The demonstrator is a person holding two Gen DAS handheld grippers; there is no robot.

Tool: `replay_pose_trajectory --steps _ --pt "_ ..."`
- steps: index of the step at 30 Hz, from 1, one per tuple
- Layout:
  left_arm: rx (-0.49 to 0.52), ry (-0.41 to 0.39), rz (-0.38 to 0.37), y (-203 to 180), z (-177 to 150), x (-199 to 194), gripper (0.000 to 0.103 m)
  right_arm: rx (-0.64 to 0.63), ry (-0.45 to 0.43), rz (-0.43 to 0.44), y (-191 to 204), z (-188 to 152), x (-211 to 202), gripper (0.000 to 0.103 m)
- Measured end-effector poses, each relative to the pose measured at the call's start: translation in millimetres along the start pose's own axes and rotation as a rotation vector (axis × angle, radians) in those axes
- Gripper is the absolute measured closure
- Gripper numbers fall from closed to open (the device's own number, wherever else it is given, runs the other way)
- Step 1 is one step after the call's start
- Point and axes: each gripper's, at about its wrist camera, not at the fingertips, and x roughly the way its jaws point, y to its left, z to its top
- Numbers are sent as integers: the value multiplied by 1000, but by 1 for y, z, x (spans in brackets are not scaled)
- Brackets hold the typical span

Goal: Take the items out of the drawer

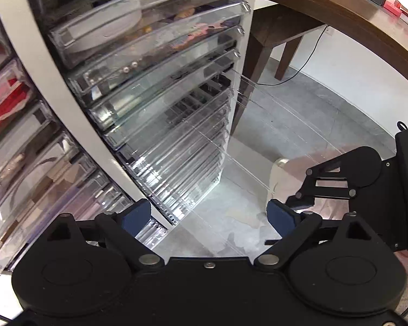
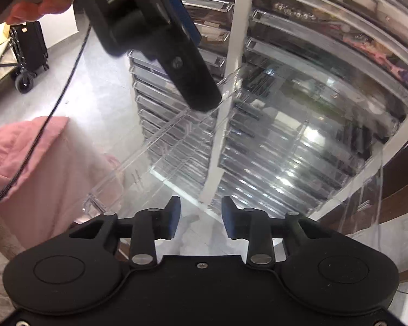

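**Clear drawer pulled out, both grippers empty**

While one clear drawer (image 1: 261, 125) stands pulled out from the white-framed cabinet (image 1: 76, 114) over the grey floor (image 1: 326, 103), I can't make out through its transparent walls what lies in it. The left gripper (image 1: 208, 218) hovers above the floor beside the lower drawer fronts, its blue-padded fingers (image 1: 136, 217) spread wide and holding nothing. The right gripper (image 2: 201, 217) sits low in front of the open drawer, its fingers parted by a moderate gap, also empty. Seen from the right wrist camera, the left gripper's black body crosses the upper left, its tip close to the drawer's corner, with a hand (image 2: 38, 2) gripping it. A wooden table (image 1: 326, 11) stands to the right of the cabinet. Pink fabric (image 2: 35, 157) lies at the left.
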Motion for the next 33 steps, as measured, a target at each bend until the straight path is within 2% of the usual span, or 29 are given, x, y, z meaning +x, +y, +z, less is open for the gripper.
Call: replay_pose_trajectory --steps 6,8,10,13,14,20,24,25,26,27,28,33 --pt "-7 14 -13 8 -8 1 12 101 32 -5 -8 8 12 70" --pt "20 20 -27 6 -9 3 12 125 46 -19 -12 10 13 83" --pt "43 26 -34 4 -8 4 12 125 61 -16 -17 9 15 88" --pt "56 34 -45 3 -4 10 12 48 74 -22 -9 10 16 97" --pt "57 37 -46 2 -3 13 12 10 76 -30 -3 11 17 103" --pt "69 53 -54 -3 -1 23 12 15 62 -66 -10 6 13 103" --pt "98 70 -66 -5 -3 25 12 20 33 -28 -23 1 9 103" --pt "109 73 -70 -6 -4 23 12 8 27 -2 -22 1 9 99" --pt "118 75 -72 -6 -5 21 12 -3 22 16 -22 3 10 83" --pt "124 76 -69 -6 -6 20 12 -18 18 24 -21 5 12 74" --pt "126 75 -64 -6 -8 17 12 -34 15 31 -20 8 15 71" --pt "89 49 -44 0 -21 -1 11 -96 61 107 -24 33 34 70"
